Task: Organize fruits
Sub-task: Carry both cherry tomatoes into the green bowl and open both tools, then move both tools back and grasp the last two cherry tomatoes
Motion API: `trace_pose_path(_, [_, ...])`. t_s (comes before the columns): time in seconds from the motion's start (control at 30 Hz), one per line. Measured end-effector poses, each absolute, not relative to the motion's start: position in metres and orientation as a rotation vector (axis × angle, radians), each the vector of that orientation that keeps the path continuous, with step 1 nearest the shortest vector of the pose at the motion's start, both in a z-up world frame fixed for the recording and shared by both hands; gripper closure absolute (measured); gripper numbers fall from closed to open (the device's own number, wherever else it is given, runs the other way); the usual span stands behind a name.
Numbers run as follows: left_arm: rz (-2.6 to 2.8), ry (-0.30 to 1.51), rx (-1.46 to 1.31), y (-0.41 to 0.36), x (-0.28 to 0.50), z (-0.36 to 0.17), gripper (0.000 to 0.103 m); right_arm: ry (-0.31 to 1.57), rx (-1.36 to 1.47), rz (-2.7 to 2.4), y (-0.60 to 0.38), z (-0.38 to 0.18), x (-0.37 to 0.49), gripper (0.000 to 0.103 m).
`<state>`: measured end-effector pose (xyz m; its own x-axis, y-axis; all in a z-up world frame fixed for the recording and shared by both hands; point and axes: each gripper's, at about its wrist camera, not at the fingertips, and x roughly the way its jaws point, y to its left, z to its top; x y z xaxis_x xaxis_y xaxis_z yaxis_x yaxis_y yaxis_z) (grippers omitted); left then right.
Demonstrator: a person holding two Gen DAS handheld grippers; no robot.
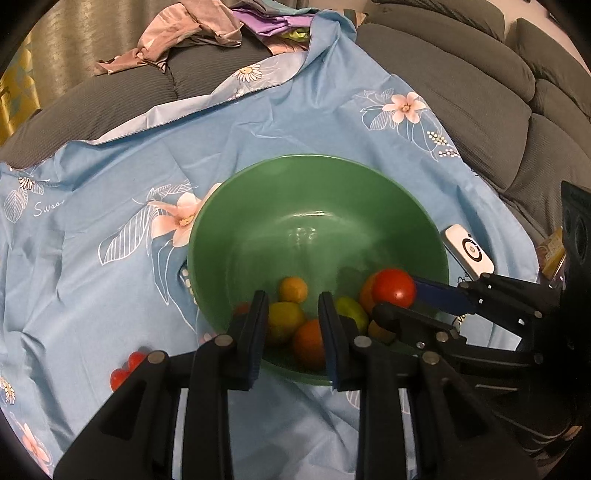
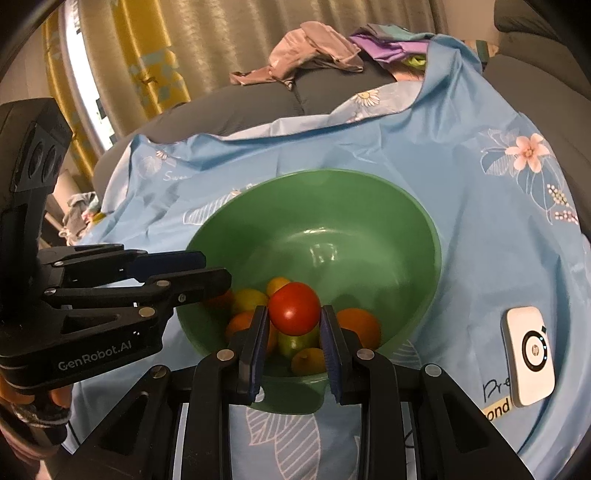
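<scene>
A green bowl (image 1: 317, 206) (image 2: 332, 214) sits on a blue flowered cloth and holds several yellow, green and orange fruits (image 1: 308, 343) (image 2: 358, 326). My right gripper (image 2: 293, 314) (image 1: 397, 297) is shut on a red tomato (image 2: 294, 308) (image 1: 393, 288) and holds it over the fruits inside the bowl. My left gripper (image 1: 293, 306) (image 2: 212, 271) is open and empty, its fingertips at the bowl's near-left rim. Small red fruits (image 1: 127, 367) lie on the cloth left of the bowl.
A white HP device (image 2: 530, 356) (image 1: 469, 253) lies on the cloth right of the bowl. Grey sofa cushions (image 1: 461, 85) surround the cloth. Crumpled clothes (image 1: 192, 33) (image 2: 314, 51) lie at the back. A yellow packet (image 1: 552, 249) is at the far right.
</scene>
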<state>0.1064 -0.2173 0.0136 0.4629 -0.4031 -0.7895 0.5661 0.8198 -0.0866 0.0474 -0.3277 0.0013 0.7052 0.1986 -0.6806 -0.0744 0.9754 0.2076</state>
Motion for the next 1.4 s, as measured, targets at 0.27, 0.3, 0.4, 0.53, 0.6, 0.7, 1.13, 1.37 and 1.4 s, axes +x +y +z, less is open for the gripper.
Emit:
trace_pose_path(0.27, [-0.573,0.88,0.175,-0.202,0.102,0.024,0.049,0.788,0.164,0.13,-0.328,0.002,0.046,0.072])
trace_pose_path(0.3, [-0.566,0.873,0.172,-0.199,0.101,0.026,0.049,0.788,0.166,0.13,-0.328,0.003,0.044,0.072])
trace_pose_path(0.4, [-0.546,0.858,0.161,-0.186,0.096,0.031,0.047,0.78,0.164,0.14,-0.324,0.007,0.04,0.072])
trace_pose_path(0.53, [-0.482,0.847,0.137,-0.152,0.089,0.031,0.046,0.762,0.162,0.178,-0.313,0.014,0.037,0.072])
trace_pose_path(0.6, [-0.439,0.858,0.116,-0.131,0.088,0.025,0.046,0.751,0.156,0.219,-0.302,0.017,0.036,0.072])
trace_pose_path(0.7, [-0.369,0.894,0.089,-0.099,0.087,0.011,0.046,0.739,0.132,0.298,-0.28,0.021,0.035,0.072])
trace_pose_path(1.13, [-0.296,0.982,-0.001,-0.056,0.098,-0.032,0.046,0.837,0.03,0.444,-0.208,-0.003,0.054,0.072])
trace_pose_path(1.37, [-0.329,1.02,-0.005,-0.067,0.119,-0.05,0.051,0.883,0.009,0.443,-0.201,-0.015,0.067,0.072])
trace_pose_path(1.4, [-0.333,1.023,-0.008,-0.067,0.123,-0.052,0.055,0.887,0.006,0.444,-0.2,-0.016,0.069,0.072])
